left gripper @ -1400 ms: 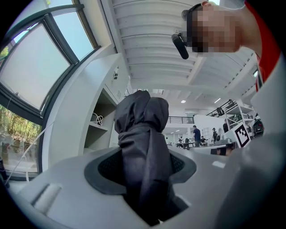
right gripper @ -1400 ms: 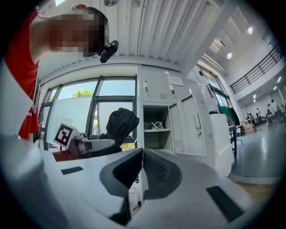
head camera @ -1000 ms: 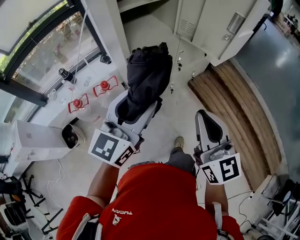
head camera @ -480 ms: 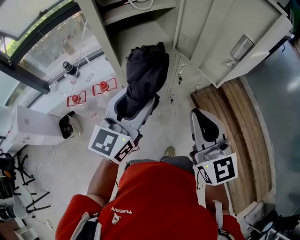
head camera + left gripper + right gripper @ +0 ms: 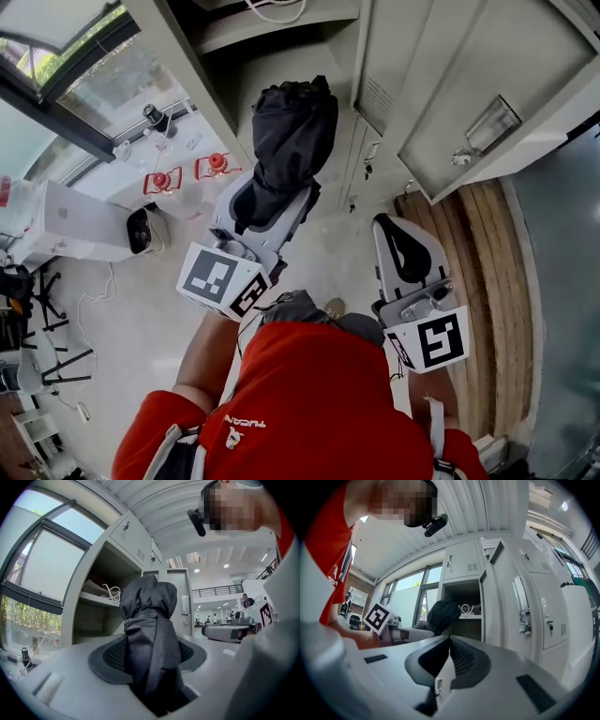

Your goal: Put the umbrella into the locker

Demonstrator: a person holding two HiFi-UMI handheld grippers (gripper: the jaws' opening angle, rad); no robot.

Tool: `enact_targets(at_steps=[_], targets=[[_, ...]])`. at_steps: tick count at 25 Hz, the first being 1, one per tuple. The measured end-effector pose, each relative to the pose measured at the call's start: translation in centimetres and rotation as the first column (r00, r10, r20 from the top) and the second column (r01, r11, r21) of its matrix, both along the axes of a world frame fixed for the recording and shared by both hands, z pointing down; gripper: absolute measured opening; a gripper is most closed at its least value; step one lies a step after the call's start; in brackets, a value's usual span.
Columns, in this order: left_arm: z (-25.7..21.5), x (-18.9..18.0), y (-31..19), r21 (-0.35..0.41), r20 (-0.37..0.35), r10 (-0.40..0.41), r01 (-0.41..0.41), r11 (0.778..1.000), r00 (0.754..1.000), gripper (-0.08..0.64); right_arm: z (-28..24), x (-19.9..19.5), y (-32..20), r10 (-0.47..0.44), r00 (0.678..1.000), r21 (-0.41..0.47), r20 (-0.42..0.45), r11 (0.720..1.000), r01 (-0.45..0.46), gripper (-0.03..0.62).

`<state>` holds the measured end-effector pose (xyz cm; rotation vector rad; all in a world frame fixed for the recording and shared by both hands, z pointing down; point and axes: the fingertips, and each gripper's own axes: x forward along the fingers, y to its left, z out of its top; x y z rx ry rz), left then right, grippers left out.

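A folded black umbrella (image 5: 292, 131) sticks out forward from my left gripper (image 5: 277, 192), whose jaws are shut on its lower part. In the left gripper view the umbrella (image 5: 150, 620) fills the gap between the pads, and the open locker compartment (image 5: 93, 616) lies just beyond it to the left. The head view has that open locker (image 5: 281, 56) straight ahead of the umbrella's tip, its door (image 5: 450, 103) swung out to the right. My right gripper (image 5: 392, 230) hangs lower right, shut and empty; its own view has the pads meeting at the tip (image 5: 450, 638).
A white cable (image 5: 110, 593) lies on the shelf inside the locker. Closed locker doors with keys (image 5: 546, 616) stand to the right. On the left are a window, red items (image 5: 214, 167) on a ledge and a white box (image 5: 75, 220). Wooden planking (image 5: 473, 281) runs along the right.
Both grippers have been carried closer to the lockers, so the open compartment now sits right ahead of the umbrella's tip. The left gripper's hold on the umbrella is unchanged.
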<state>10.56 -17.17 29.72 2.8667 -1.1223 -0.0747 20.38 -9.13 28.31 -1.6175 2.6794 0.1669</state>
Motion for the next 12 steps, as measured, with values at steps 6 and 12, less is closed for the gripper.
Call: enact_targets(at_steps=[6,12], targets=[[-1.0,-0.1,-2.0,-0.012,0.063,-0.03,0.031,0.999,0.998,0.235,-1.7,-0.6,-2.8,-0.024,1.0,-0.015,0.008,1.0,0.024,0.003],[-0.1,-0.4,-5.8,-0.016,0.085,-0.034,0.036,0.999,0.996,0.235,-1.5,-1.1,-5.4,-0.017,1.0,-0.021,-0.013,1.0,0.017,0.003]])
